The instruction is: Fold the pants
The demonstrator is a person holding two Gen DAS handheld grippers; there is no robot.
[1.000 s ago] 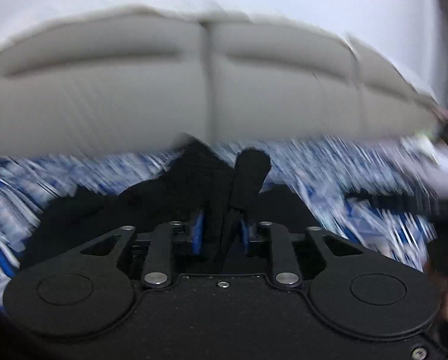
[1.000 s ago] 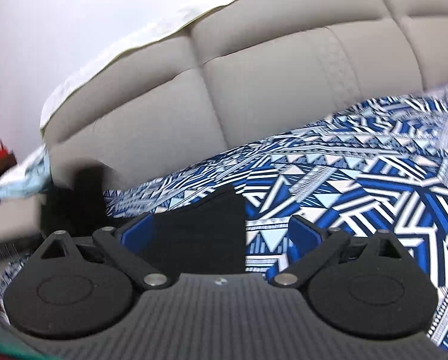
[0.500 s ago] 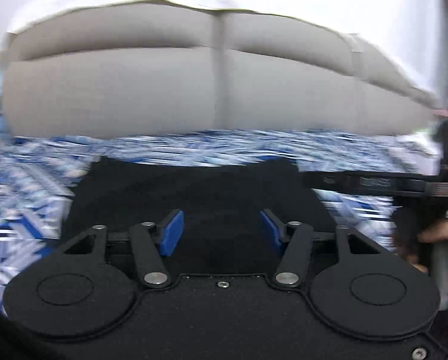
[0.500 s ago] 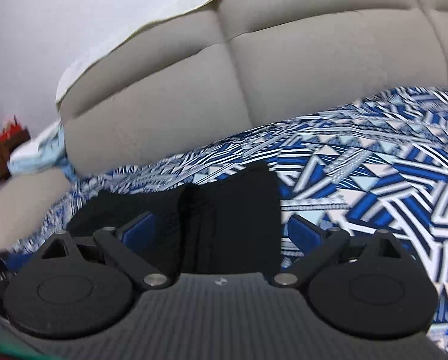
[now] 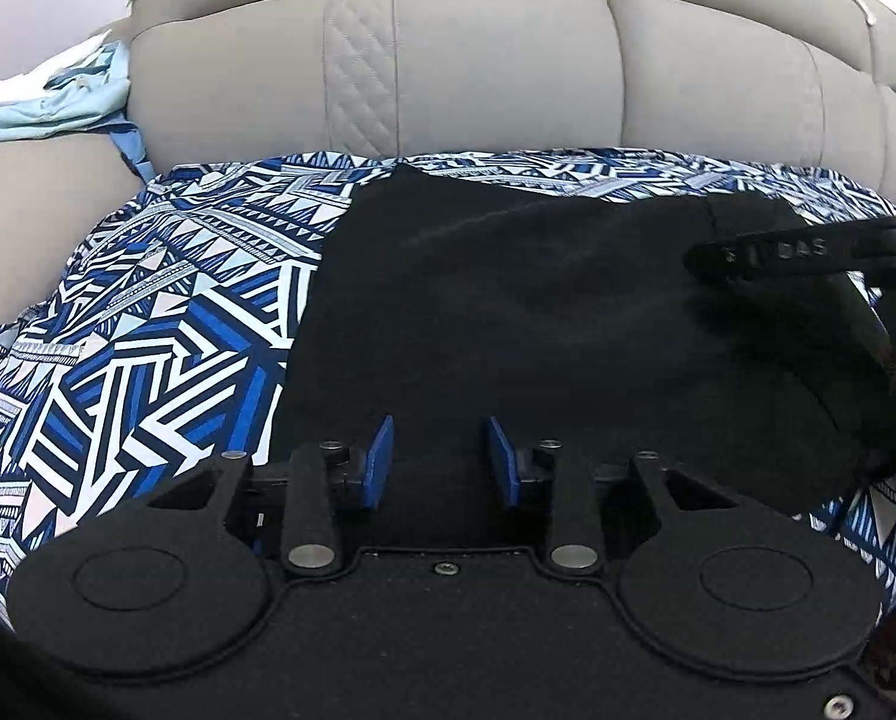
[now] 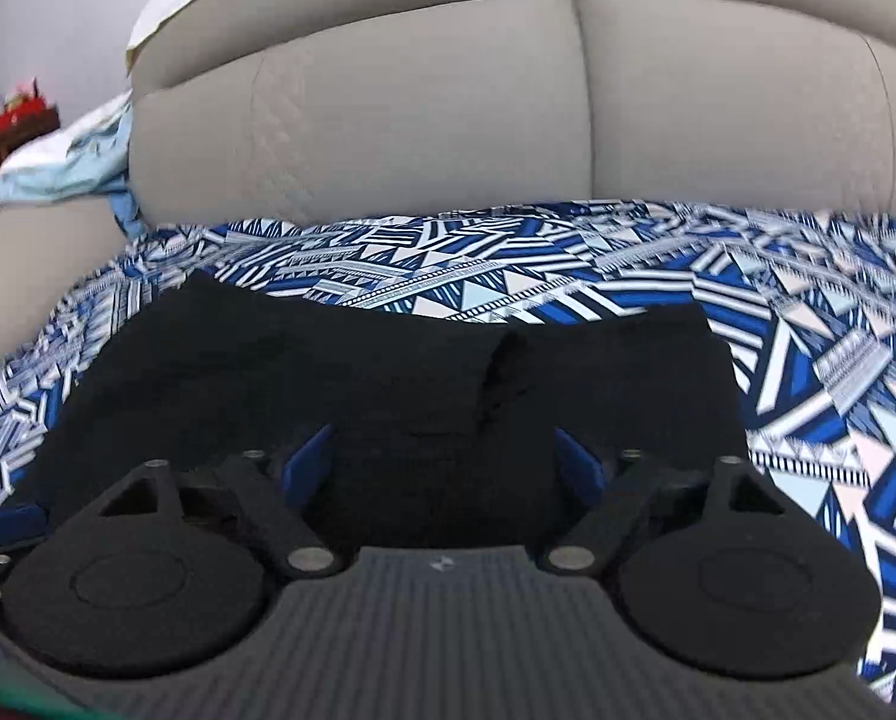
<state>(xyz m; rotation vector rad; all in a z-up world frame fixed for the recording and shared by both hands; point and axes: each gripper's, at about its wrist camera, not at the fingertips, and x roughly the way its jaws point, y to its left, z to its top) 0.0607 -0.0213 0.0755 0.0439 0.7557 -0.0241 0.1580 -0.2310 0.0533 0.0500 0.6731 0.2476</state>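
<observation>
The black pants [image 5: 568, 324] lie folded flat on the blue patterned cover [image 5: 148, 324] of the beige sofa [image 5: 478, 72], filling the centre of both frames. The left gripper [image 5: 439, 459] stands narrowly parted and the right gripper [image 6: 442, 459] wide, neither holding anything. Only the left view shows the other gripper's black finger at right; only the right view shows a red-cluttered shelf [image 6: 10, 120] at upper left.

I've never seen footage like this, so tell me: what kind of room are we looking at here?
Most likely a living room at home. A grey padded sofa fills the background, its seat draped in a blue-and-white patterned cover, with black pants lying on it. Both grippers are open.
</observation>
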